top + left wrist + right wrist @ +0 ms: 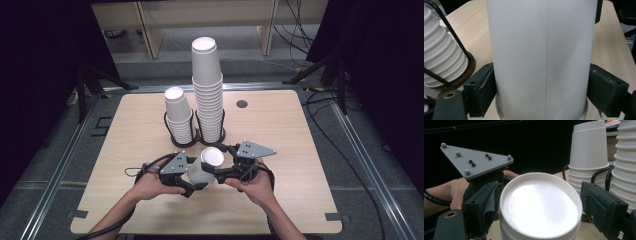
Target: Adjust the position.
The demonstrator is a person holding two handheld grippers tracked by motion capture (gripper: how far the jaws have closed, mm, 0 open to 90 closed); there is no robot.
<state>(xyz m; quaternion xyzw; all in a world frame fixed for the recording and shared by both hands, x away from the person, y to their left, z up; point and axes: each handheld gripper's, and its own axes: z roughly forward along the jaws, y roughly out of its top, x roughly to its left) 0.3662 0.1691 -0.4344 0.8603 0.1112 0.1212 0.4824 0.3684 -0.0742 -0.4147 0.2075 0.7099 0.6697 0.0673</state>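
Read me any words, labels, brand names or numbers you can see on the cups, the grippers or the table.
None: nothing readable stands on anything here.
The held white paper cup is plain, with only a seam line down its side in the left gripper view.
The two cup stacks in the wire holder are blank white.
The grey plates on the grippers carry only dots and screws.
The wooden table bears no marks.

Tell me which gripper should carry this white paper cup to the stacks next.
Probably the left gripper. Its jaws press both sides of the upside-down white paper cup near the rim. The right gripper flanks the cup's base end, its right jaw showing a gap, so its hold looks less sure.
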